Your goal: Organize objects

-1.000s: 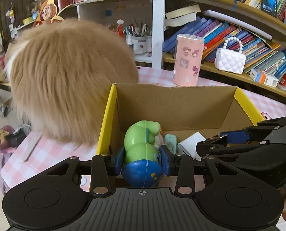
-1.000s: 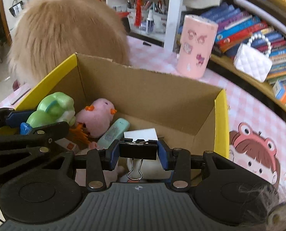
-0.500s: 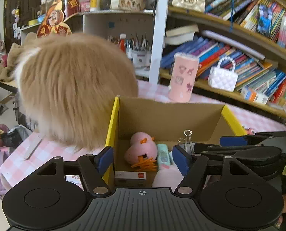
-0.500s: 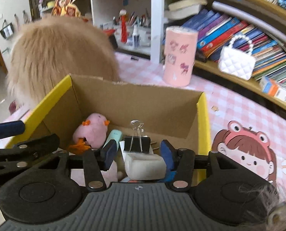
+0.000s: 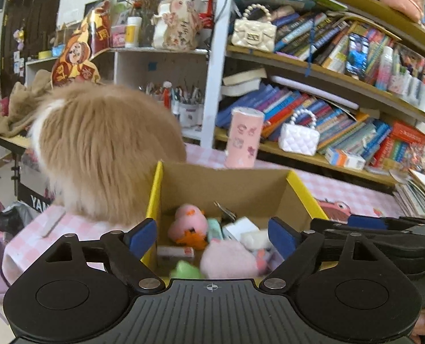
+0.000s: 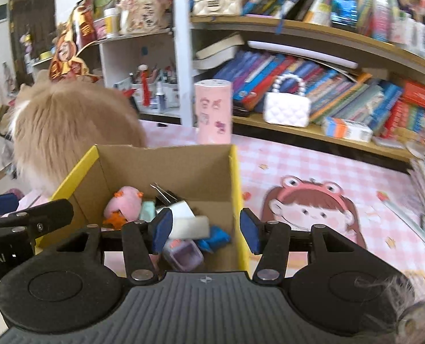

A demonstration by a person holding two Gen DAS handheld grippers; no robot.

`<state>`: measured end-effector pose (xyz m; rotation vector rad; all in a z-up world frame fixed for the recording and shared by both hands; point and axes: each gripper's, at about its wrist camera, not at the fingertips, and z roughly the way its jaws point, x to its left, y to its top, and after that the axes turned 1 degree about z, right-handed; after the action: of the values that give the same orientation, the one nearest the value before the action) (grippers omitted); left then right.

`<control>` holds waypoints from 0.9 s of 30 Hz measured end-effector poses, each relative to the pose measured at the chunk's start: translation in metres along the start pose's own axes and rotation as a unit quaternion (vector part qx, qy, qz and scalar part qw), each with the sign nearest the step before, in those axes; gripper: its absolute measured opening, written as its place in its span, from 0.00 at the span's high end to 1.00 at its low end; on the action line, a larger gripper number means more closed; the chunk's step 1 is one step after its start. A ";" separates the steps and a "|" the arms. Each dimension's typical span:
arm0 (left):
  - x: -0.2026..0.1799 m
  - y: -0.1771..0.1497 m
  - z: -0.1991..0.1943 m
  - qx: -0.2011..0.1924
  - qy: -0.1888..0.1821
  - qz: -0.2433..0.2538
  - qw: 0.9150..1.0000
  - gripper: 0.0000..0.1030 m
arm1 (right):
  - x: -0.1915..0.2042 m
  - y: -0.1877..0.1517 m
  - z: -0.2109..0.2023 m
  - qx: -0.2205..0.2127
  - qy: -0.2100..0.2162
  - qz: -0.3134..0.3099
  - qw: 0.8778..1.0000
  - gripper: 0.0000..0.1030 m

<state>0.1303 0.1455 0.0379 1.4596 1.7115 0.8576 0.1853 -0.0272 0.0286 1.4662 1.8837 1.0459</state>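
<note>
- The left wrist view looks forward and slightly downward along its own fingers, close above the near edge of the cardboard box (image 5: 224, 183), facing the far bookshelf (image 5: 341, 91).
- The right wrist view sits just to the right, looking the same way, with the box (image 6: 166, 169) left of centre and more of the pink tablecloth (image 6: 312, 166) at right.
- Both share the box, the fluffy animal (image 5: 103, 149), the pink cylinder (image 5: 242, 137) and the white handbag (image 5: 298, 139).

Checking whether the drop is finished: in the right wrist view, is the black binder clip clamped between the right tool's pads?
No, the binder clip lies inside the cardboard box, and the right tool stands open with nothing gripped.
</note>
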 end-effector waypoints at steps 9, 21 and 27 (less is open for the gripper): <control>-0.014 -0.041 -0.022 0.044 0.026 0.029 0.998 0.13 | -0.005 -0.051 -0.043 0.014 -0.072 0.014 0.997 0.41; -0.032 -0.078 -0.064 0.060 0.019 0.061 0.996 0.13 | -0.003 -0.106 -0.096 0.020 -0.117 0.035 0.992 0.29; -0.048 -0.090 -0.074 0.075 0.000 0.079 0.994 0.10 | -0.006 -0.127 -0.123 0.018 -0.139 0.045 0.989 0.24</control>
<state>0.0256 0.0834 0.0051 1.7152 1.7087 0.8252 0.0199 -0.0784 -0.0081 1.6382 1.6607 0.8029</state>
